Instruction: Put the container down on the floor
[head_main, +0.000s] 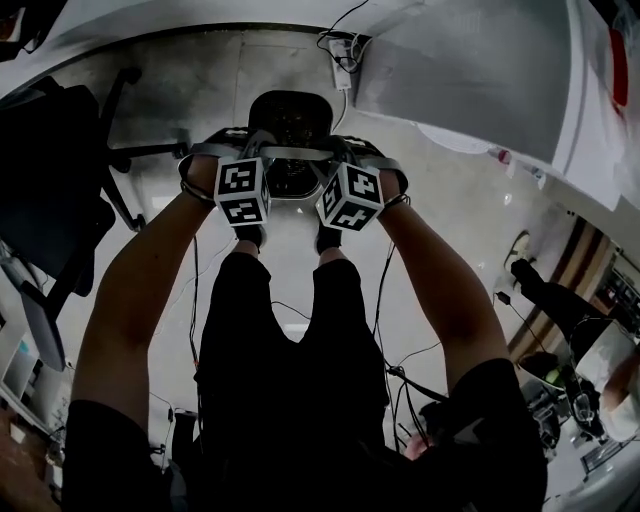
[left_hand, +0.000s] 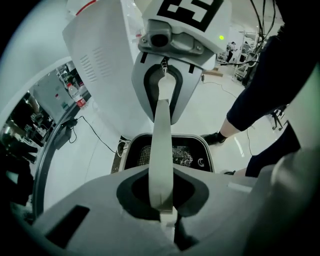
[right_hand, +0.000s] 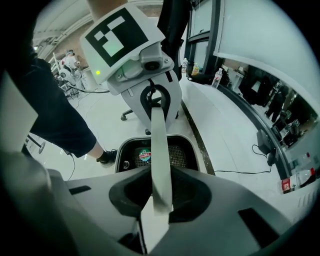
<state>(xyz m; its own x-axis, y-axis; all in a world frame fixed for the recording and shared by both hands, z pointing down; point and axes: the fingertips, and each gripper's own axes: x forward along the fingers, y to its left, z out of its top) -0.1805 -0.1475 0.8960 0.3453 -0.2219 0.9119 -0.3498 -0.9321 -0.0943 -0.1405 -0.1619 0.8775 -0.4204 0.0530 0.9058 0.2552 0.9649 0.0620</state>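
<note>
I judge the lowering step is in hand: my left gripper (head_main: 246, 160) and right gripper (head_main: 345, 162) are both clamped on the pale grey band handle (head_main: 296, 153) of the black mesh-bottomed plastic container (head_main: 290, 115), hanging at upper centre over the pale floor (head_main: 200, 90). Next I need its base resting before the 2 grips let go

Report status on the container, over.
Left gripper and right gripper shut on grey handle. Container hanging below, touchdown unconfirmed. Power strip and shoes close by.
</note>
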